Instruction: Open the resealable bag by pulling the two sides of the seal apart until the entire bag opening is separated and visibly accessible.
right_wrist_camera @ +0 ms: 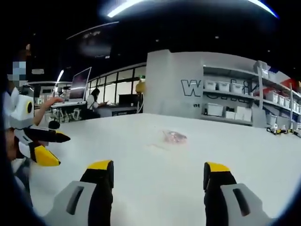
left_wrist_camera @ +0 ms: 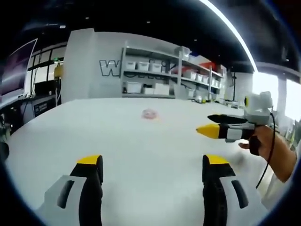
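1. Left gripper view: we see the resealable bag [left_wrist_camera: 150,114] lying flat on the white table [left_wrist_camera: 117,155], well ahead of our left gripper [left_wrist_camera: 153,165].
2. Its long axis is perhaps sideways; too small to tell.
3. Both the left gripper and the right gripper [right_wrist_camera: 159,170] are spread wide, holding nothing.

Bag [right_wrist_camera: 174,136] (seemingly flat) beyond parted tongs [right_wrist_camera: 159,175]

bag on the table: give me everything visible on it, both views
The bag is small, clear and crinkled with a pinkish tint, apparently thin plastic. It lies flat on the white table, out past both grippers, nothing touching it. In the left gripper view it is a faint pink patch mid-table. Seal, contents and whether it is open are too small to tell. Left gripper and right gripper are open, short of it.
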Available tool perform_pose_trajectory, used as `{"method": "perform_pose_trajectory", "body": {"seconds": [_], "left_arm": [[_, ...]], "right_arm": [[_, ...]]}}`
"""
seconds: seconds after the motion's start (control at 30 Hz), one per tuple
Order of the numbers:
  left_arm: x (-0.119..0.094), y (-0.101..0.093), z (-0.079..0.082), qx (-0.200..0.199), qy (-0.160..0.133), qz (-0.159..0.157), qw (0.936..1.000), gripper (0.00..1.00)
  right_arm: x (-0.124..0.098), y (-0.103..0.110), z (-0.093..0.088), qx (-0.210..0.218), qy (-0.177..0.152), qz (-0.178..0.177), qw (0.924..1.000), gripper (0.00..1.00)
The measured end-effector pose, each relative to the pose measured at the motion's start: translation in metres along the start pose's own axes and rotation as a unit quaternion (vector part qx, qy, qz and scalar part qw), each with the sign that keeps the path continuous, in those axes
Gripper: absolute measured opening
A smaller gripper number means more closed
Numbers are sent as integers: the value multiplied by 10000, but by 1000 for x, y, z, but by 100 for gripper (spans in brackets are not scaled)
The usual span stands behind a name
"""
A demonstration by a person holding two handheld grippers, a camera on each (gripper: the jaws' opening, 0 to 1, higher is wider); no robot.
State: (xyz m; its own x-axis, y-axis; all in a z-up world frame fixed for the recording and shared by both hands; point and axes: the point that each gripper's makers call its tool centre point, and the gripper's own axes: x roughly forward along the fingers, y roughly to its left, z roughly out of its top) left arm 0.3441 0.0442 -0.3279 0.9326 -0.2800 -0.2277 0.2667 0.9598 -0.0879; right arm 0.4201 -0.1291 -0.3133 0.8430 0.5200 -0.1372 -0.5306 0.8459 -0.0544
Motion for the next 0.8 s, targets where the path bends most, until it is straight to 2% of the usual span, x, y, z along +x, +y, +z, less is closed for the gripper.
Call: {"method": "perform_pose_trajectory", "body": {"seconds": [0.33,0.43,0.53,0.7,0.8], "left_arm": [[-4,6,2,35,-176,197,9996,87],[-6,7,9,194,-423,273,9985,89],[-7,7,11,182,-456,287,9984,90],[-11,8,26,306,-716,400,9962,97],[-12,10,30,378,-780,443,9953,97]], "right_arm": [[-22,-4,-7,-153,20,-241,9996,79],[-29,-8,-7,-159,-39,-369,9992,86],[-35,-15,-10,-146,43,-524,9985,98],[-42,-26,-6,-100,95,-589,9982,99],[-43,-30,-7,-61,149,-662,9977,99]]}}
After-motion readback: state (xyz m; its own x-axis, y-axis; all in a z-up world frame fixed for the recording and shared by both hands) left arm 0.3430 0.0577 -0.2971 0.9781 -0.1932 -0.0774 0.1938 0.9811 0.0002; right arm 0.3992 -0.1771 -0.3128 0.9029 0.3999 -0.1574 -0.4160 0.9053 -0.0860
